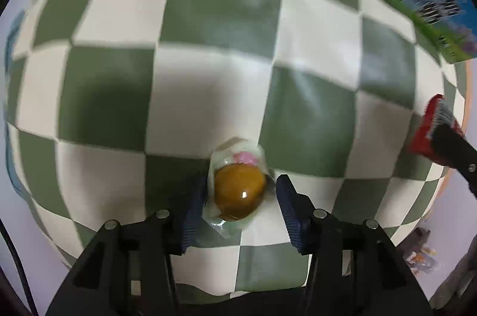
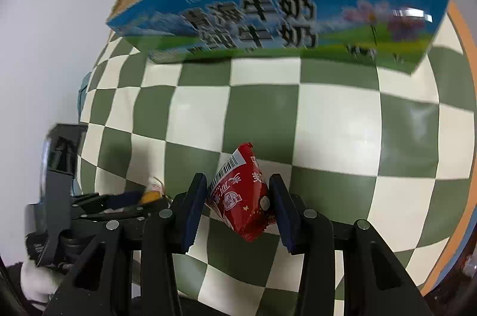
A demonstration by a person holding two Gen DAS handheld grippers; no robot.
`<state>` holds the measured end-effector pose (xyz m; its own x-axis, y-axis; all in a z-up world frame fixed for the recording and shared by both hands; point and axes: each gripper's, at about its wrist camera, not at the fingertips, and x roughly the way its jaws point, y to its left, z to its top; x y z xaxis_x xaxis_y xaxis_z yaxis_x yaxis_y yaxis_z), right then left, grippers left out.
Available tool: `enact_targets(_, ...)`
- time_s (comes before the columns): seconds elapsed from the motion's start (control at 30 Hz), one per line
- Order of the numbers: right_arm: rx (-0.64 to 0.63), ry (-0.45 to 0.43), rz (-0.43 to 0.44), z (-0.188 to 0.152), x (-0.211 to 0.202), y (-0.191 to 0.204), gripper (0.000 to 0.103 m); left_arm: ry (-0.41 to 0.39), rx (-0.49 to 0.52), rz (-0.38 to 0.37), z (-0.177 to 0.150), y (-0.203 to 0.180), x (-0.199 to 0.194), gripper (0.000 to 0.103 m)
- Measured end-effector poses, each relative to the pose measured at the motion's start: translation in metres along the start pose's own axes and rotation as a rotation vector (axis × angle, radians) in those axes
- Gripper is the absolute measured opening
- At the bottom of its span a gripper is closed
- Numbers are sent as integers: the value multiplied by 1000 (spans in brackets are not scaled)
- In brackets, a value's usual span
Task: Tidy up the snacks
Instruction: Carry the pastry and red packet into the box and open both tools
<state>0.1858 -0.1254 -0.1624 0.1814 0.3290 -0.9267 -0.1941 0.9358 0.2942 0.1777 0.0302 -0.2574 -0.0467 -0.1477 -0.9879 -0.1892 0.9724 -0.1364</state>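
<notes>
A small red foil snack packet [image 2: 240, 198] is pinched between the right gripper's [image 2: 238, 207] fingers above the green-and-white checked cloth [image 2: 342, 119]. The left gripper [image 1: 237, 201] brackets a clear-wrapped brown round sweet [image 1: 240, 192]; its left pad touches, the right stands just apart. A blue-and-green milk carton box [image 2: 283, 15] stands at the far side.

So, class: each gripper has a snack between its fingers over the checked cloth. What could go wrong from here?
1. The left gripper has the wrapped brown snack touched by only one pad; a gap shows at the other, so it may slip.
2. The right gripper pinches the red packet tilted; it could twist free or get crushed.
</notes>
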Motion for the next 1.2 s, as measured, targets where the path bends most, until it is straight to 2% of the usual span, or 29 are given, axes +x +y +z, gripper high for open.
enact_targets(0.03,7,4,1,-1,2,-2,46,14,-10,-15,-2,3,5,55)
enact_targets(0.1,16,9,1,-4,6,-4,46,2,-13,-28,-5,5,10,55)
enact_targets(0.2,34,23,4,-9,13,-9,46,-1,14,4,-10,-1,13,55)
enact_targets(0.23,34,25,5,-10,14,-9,46,-2,27,17,-9,-3,12,53)
enact_targets(0.27,31,26,3,-11,15,-9,46,-9,35,32,-11,-6,10,42)
enact_targets(0.3,30,25,2,-11,16,-8,46,-17,37,55,-14,-8,9,39)
enact_targets(0.47,24,2,17,-9,6,-3,46,-53,24,44,-17,-15,-4,39)
enact_targets(0.6,19,-44,53,1,-17,2,46,-97,23,-9,-8,-21,-35,39)
enact_targets(0.8,9,-189,103,38,-82,5,46,-273,97,-73,11,-65,-116,39)
enact_targets(0.87,6,-231,110,57,-101,3,46,-322,115,-108,28,-78,-145,39)
enact_targets(0.9,2,-252,107,69,-110,0,46,-333,125,-116,56,-73,-158,39)
enact_targets(0.97,-4,-275,92,88,-118,-4,46,-358,139,-122,96,-88,-178,39)
enact_targets(1.07,8,-281,59,122,-117,-17,46,-365,141,-114,136,-94,-179,39)
enact_targets(1.2,62,-219,63,157,-93,-39,46,-298,135,-90,187,-102,-157,39)
